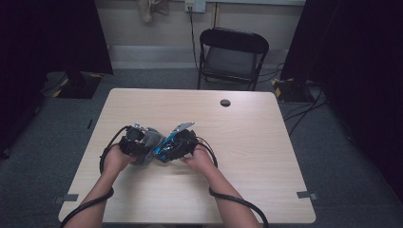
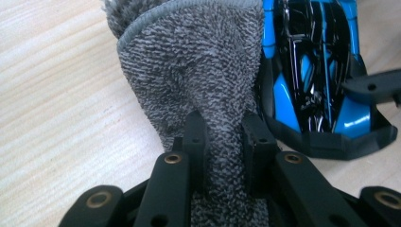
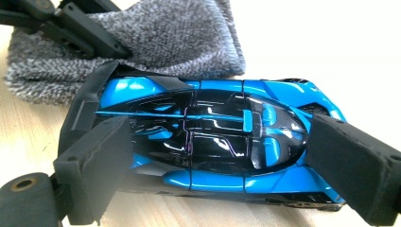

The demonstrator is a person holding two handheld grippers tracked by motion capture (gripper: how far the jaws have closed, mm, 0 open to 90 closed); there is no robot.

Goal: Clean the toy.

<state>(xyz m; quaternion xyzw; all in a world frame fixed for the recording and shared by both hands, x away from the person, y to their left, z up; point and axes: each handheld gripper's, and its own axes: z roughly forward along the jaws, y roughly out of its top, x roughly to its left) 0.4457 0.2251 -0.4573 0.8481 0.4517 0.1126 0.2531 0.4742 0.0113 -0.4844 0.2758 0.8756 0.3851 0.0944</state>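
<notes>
While the high view looks down on the desk point(image 1: 247, 142), the left tongs point(image 1: 140, 142) and the right tongs point(image 1: 178, 145) meet near its middle, each in one hand, with a grey cloth point(image 1: 148, 138) and a blue toy car point(image 1: 164, 151) bunched between them. The two lie close together, probably so that the cloth can reach the car while the car is kept steady.

In the left gripper view, the left tongs point(image 2: 226, 137) are clamped on a gathered fold of the cloth point(image 2: 198, 71), which fans out ahead of the jaws. The car point(image 2: 314, 75) lies just beside the cloth, to the right of the jaws, its dark rear edge nearest them. Pinching a fold leaves a broad, soft face free, which suits wiping.

In the right gripper view, the right tongs point(image 3: 217, 156) have one pad at each end of the car point(image 3: 208, 137), clamped along its length on the desk. The cloth point(image 3: 156, 42) lies just beyond the car, touching its far side, with the other tongs' jaws on it. Holding it by the ends leaves the roof and flanks bare for the cloth.
</notes>
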